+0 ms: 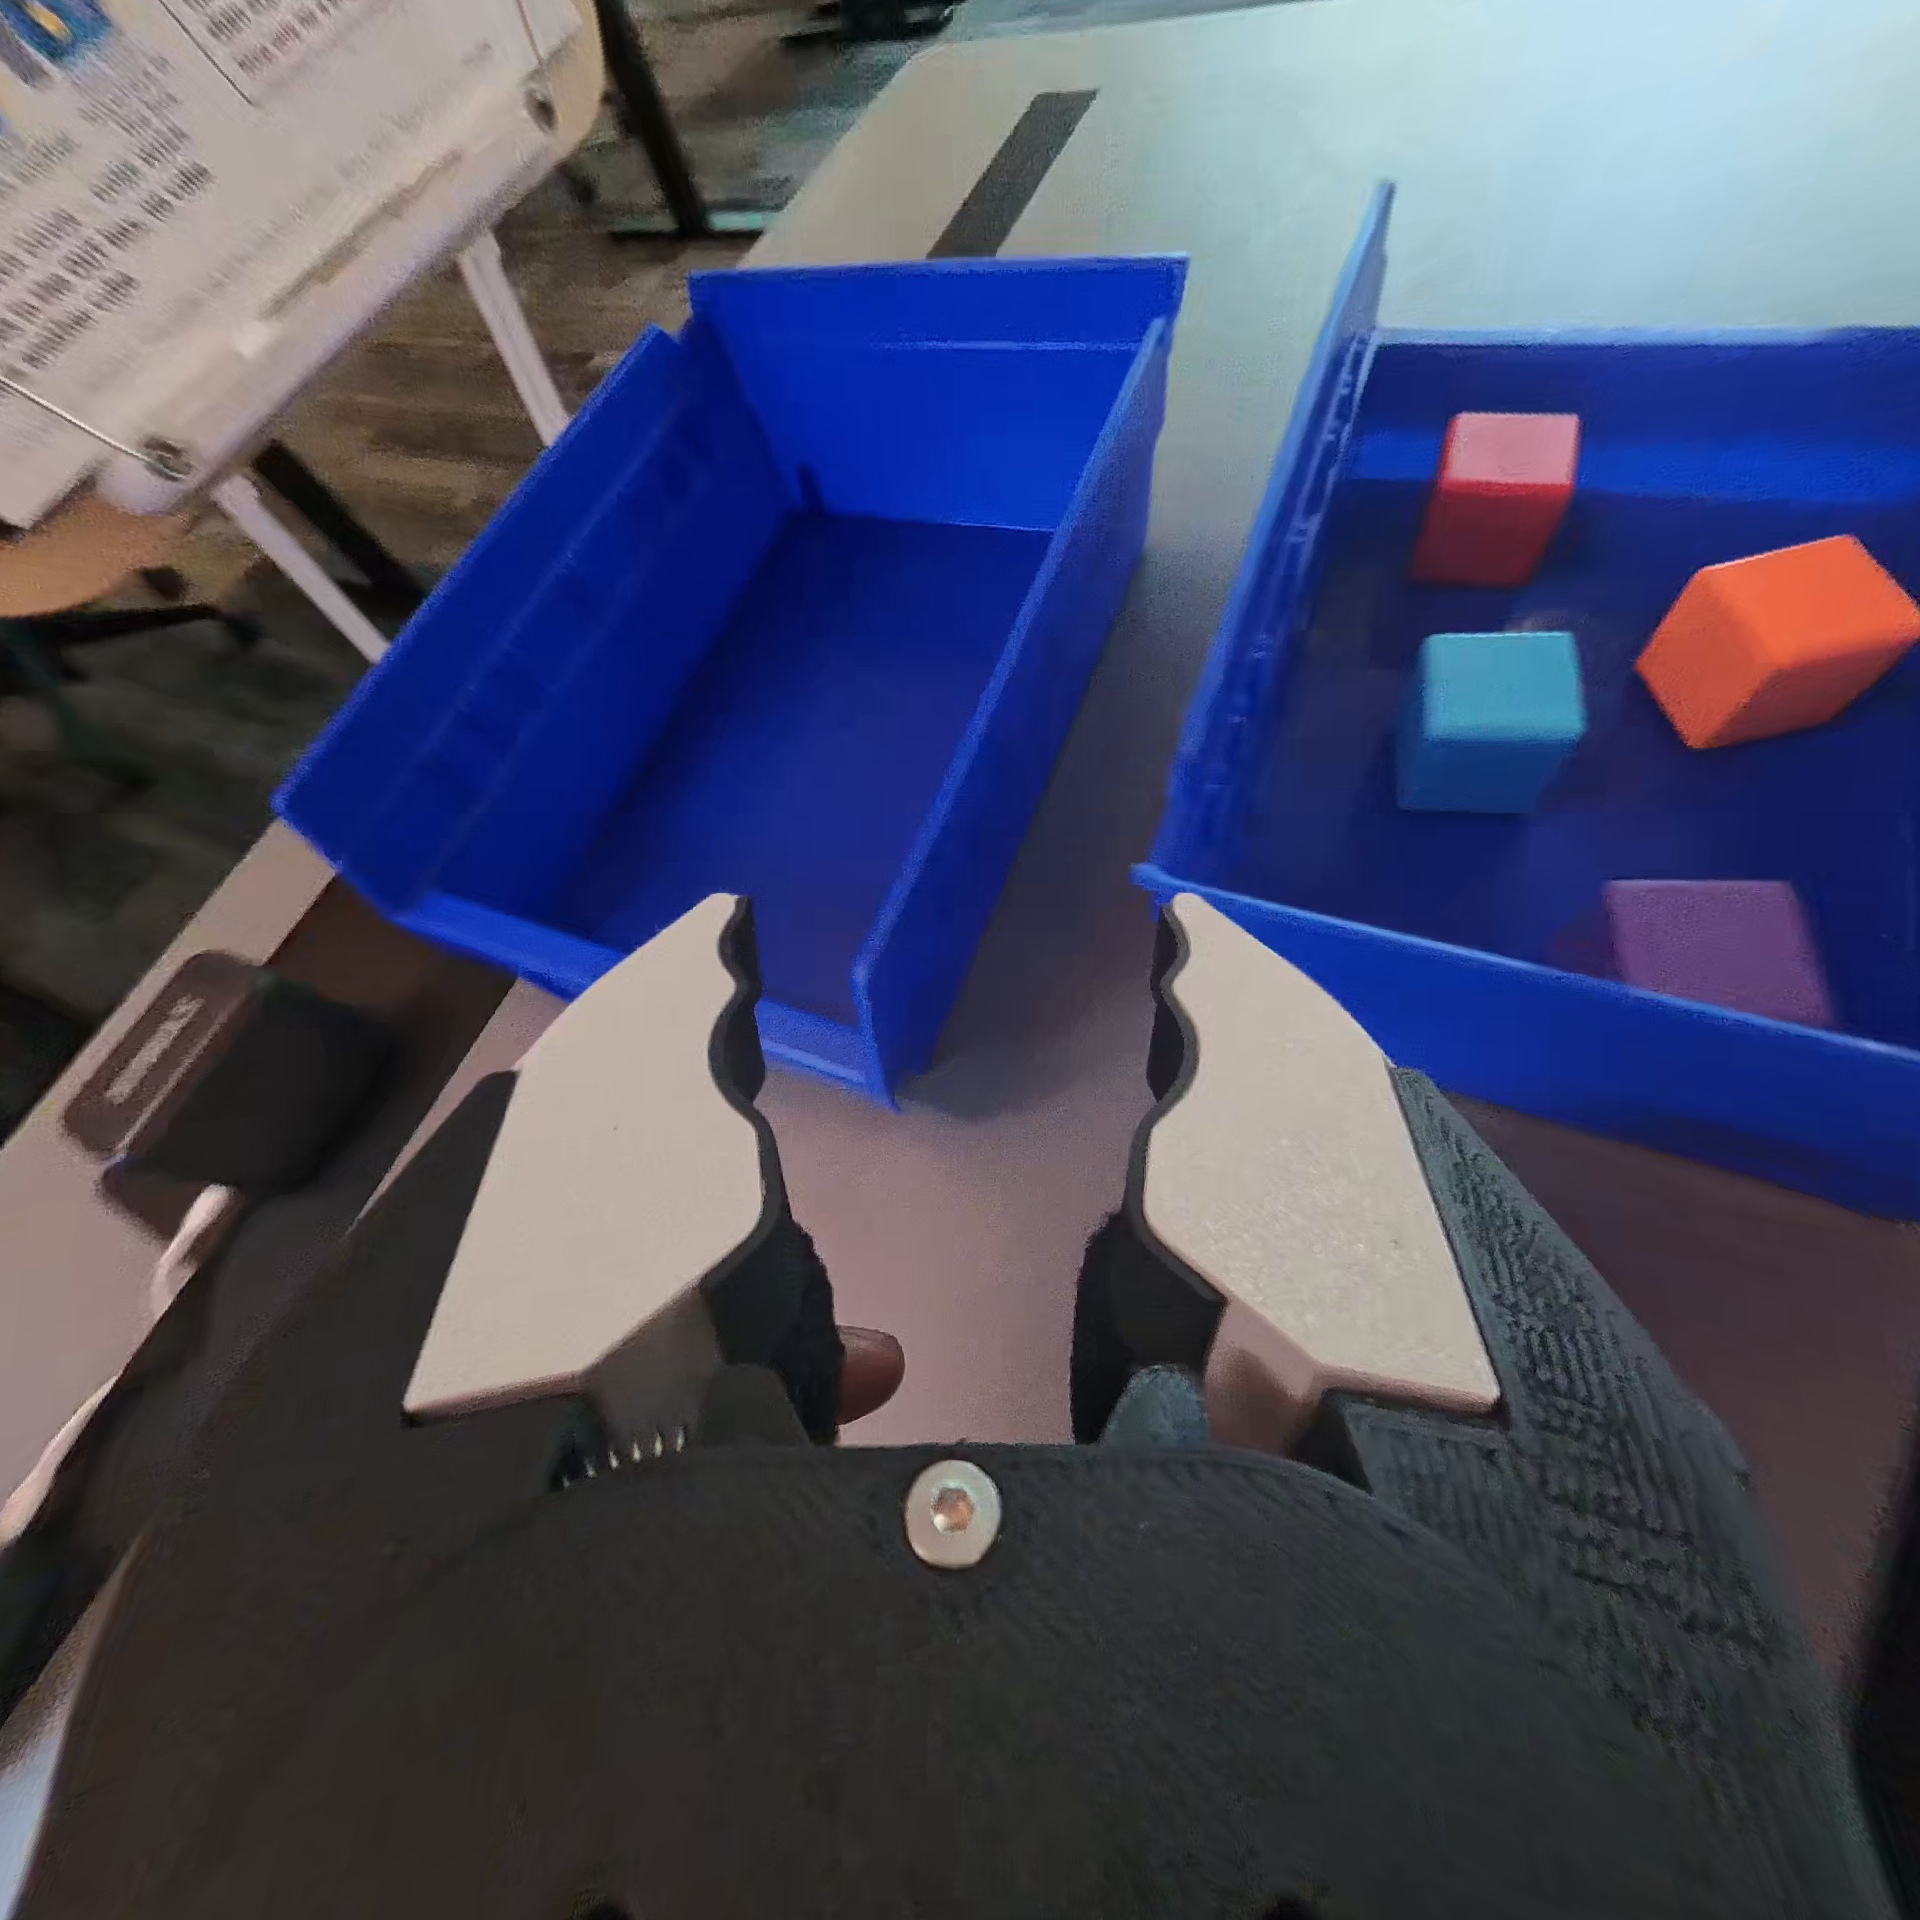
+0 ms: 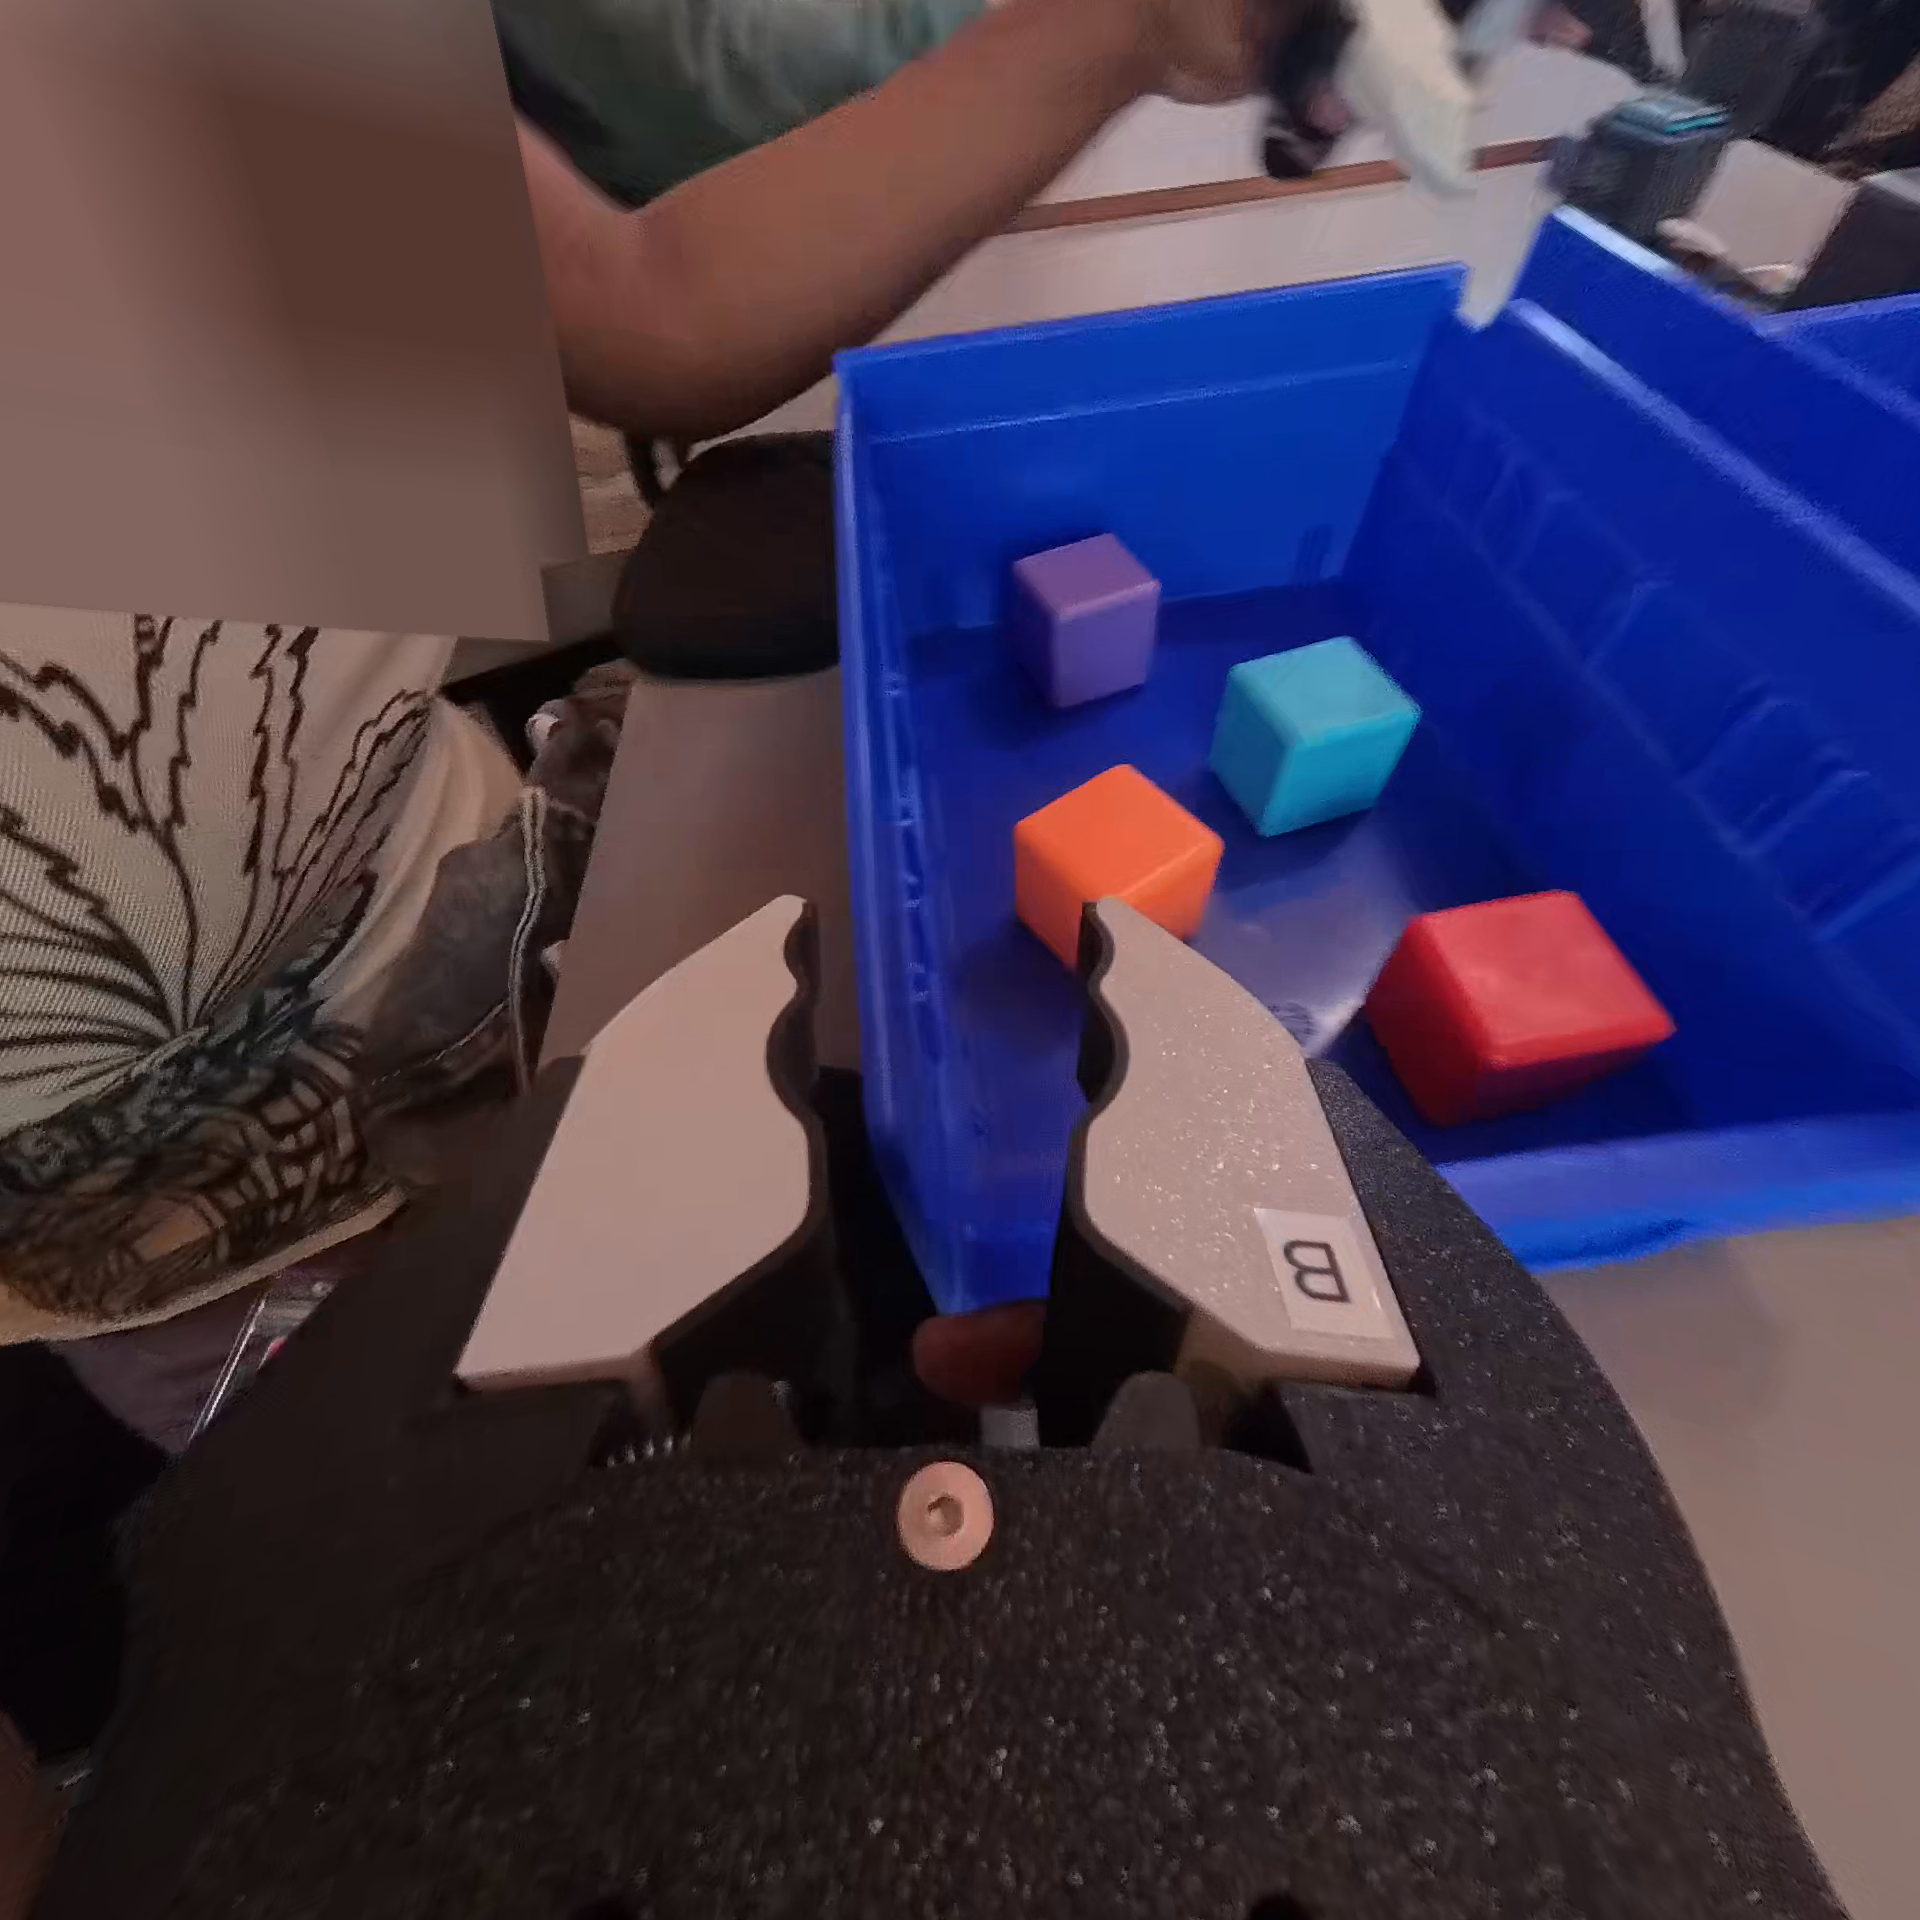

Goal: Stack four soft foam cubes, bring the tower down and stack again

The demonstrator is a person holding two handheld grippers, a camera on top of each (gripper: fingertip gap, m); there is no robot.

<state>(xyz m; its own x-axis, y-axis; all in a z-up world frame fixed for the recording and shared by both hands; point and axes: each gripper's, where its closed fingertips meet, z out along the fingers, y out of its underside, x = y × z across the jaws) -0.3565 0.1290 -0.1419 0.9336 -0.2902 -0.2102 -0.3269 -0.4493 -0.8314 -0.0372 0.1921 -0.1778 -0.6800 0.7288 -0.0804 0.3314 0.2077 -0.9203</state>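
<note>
A grey counter carries two blue bins side by side, apart from each other. The empty bin sits at centre of the left wrist frame; the second bin, at right, sits near it. A black strip lies on the counter at upper centre.

Glossy blue plastic bin, matt smooth foam cubes

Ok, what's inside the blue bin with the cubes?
Four loose cubes, none stacked: red cube, orange cube, teal cube, purple cube. The right gripper hides the bin's near corner.
</note>
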